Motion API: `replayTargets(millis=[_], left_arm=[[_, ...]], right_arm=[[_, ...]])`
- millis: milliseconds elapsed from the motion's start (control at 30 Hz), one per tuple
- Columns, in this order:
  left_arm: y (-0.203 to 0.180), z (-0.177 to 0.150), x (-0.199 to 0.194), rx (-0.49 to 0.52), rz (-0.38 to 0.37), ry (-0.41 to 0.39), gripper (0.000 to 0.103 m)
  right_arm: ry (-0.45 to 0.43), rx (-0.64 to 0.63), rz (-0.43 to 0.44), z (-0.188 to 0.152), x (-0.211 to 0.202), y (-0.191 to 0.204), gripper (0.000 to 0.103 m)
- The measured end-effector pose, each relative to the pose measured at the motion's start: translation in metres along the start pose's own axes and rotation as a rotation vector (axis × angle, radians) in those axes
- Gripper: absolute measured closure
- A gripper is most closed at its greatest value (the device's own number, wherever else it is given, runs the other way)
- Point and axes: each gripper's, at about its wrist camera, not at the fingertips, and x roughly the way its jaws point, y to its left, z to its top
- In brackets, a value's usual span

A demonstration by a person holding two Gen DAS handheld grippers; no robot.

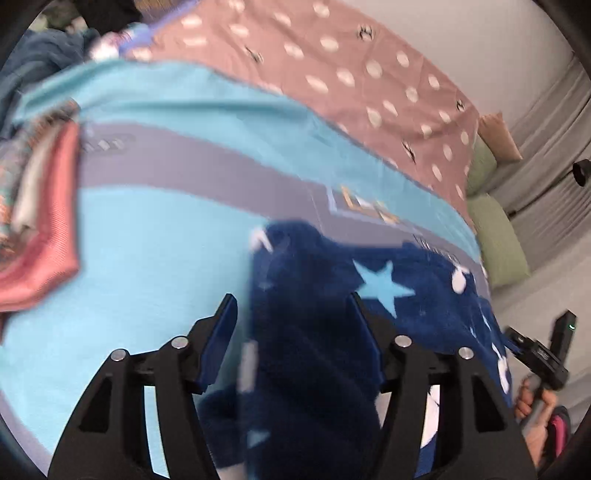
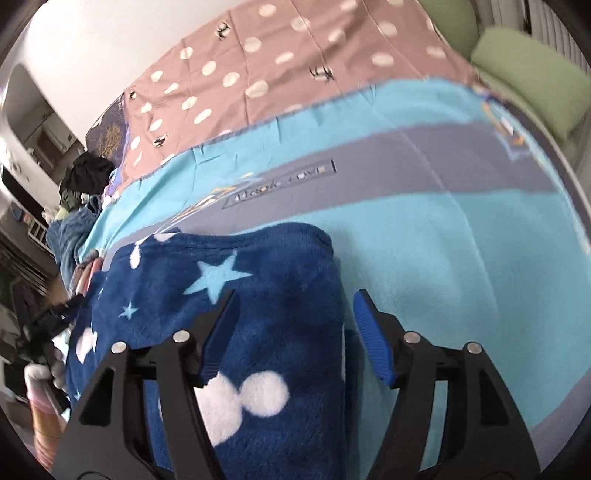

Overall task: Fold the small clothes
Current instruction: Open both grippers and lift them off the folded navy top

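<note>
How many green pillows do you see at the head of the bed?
2. One green pillow lies beside the light blue blanket; the second green pillow sits behind it, farther along the bed's head. Others may be hidden out of frame.

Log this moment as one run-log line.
step: folding | left tool: open above navy star fleece | right tool: open, straddling fleece edge | surface: blue blanket

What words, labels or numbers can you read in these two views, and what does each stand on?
None can be read for certain.
Boxed lettering on the grey band of the light blue blanket: too blurred.
Small marks on the same band in the left wrist view: too blurred.
Navy star fleece: stars and dots only.
</note>
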Motion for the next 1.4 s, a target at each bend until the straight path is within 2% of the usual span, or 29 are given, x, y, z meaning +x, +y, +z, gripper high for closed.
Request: replayTargets(millis=[33,67,100,200,300,433,533,633,733,867,900,933,967,1000,1067,1100,1167,1233,1300,1333,1367,1400], left_arm=[[-0.002,-0.003,0.006,0.029,0.038,0.011,0.076],[-0.005,-0.006,0.012,0.071,0.115,0.019,0.077],[-0.007,-0.010,0.014,0.097,0.149,0.014,0.077],[-0.005,-0.017,-0.012,0.090,0.150,-0.038,0.077],[-0.006,-0.036,-0.055,0.118,0.107,-0.075,0.077],[-0.003,-0.077,-0.108,0.151,0.048,-0.114,0.060],[0.002,-0.120,-0.133,0.162,0.009,-0.107,0.059],[0.008,-0.151,-0.138,0.151,-0.021,-0.081,0.048],[0.014,-0.174,-0.128,0.127,-0.049,-0.027,0.048],[0.025,-0.177,-0.117,0.061,-0.090,-0.005,0.049],[0.028,-0.176,-0.114,0.033,-0.096,-0.001,0.059],[0.032,-0.173,-0.113,-0.022,-0.123,0.010,0.084],[0.039,-0.170,-0.116,-0.091,-0.150,0.016,0.093],[0.046,-0.168,-0.128,-0.163,-0.196,0.000,0.094],[0.051,-0.168,-0.148,-0.186,-0.250,-0.047,0.097],[0.051,-0.167,-0.161,-0.135,-0.186,-0.088,0.103],[0.061,-0.171,-0.168,-0.127,-0.081,-0.126,0.103],[0.077,-0.176,-0.167,-0.192,-0.093,-0.125,0.103],[0.078,-0.184,-0.164,-0.199,-0.136,-0.121,0.103],[0.074,-0.187,-0.163,-0.178,-0.150,-0.117,0.097],[0.063,-0.190,-0.160,-0.133,-0.169,-0.106,0.078],[0.053,-0.190,-0.157,-0.102,-0.175,-0.095,0.065]], right_arm=[[0.034,-0.032,-0.041,-0.004,0.009,0.004,0.063],[0.056,-0.067,-0.124,-0.008,0.018,0.008,0.067],[0.057,-0.071,-0.146,-0.010,0.021,0.008,0.065],[0.014,-0.014,-0.166,-0.018,0.002,0.004,0.065],[-0.073,-0.047,-0.169,-0.040,-0.042,0.005,0.063],[-0.118,-0.116,-0.159,-0.094,-0.096,0.004,0.054],[-0.111,-0.101,-0.125,-0.136,-0.120,-0.002,0.052],[-0.110,-0.056,-0.098,-0.172,-0.134,-0.012,0.048],[-0.098,-0.001,-0.071,-0.198,-0.139,-0.022,0.044],[-0.069,0.071,-0.037,-0.217,-0.140,-0.032,0.041],[-0.064,0.083,-0.034,-0.217,-0.138,-0.032,0.041],[-0.061,0.095,-0.034,-0.218,-0.139,-0.031,0.041],[-0.061,0.104,-0.033,-0.220,-0.140,-0.030,0.041],[-0.063,0.107,-0.028,-0.221,-0.142,-0.030,0.041],[-0.080,0.094,-0.023,-0.224,-0.150,-0.027,0.039],[-0.086,0.088,-0.029,-0.225,-0.152,-0.027,0.037],[-0.087,0.095,-0.035,-0.226,-0.151,-0.029,0.037],[-0.079,0.125,-0.022,-0.226,-0.147,-0.033,0.037],[-0.064,0.144,-0.005,-0.225,-0.142,-0.035,0.037],[-0.057,0.138,-0.001,-0.225,-0.139,-0.032,0.037],[-0.053,0.124,0.000,-0.224,-0.137,-0.029,0.037],[-0.048,0.104,0.000,-0.223,-0.135,-0.024,0.037]])
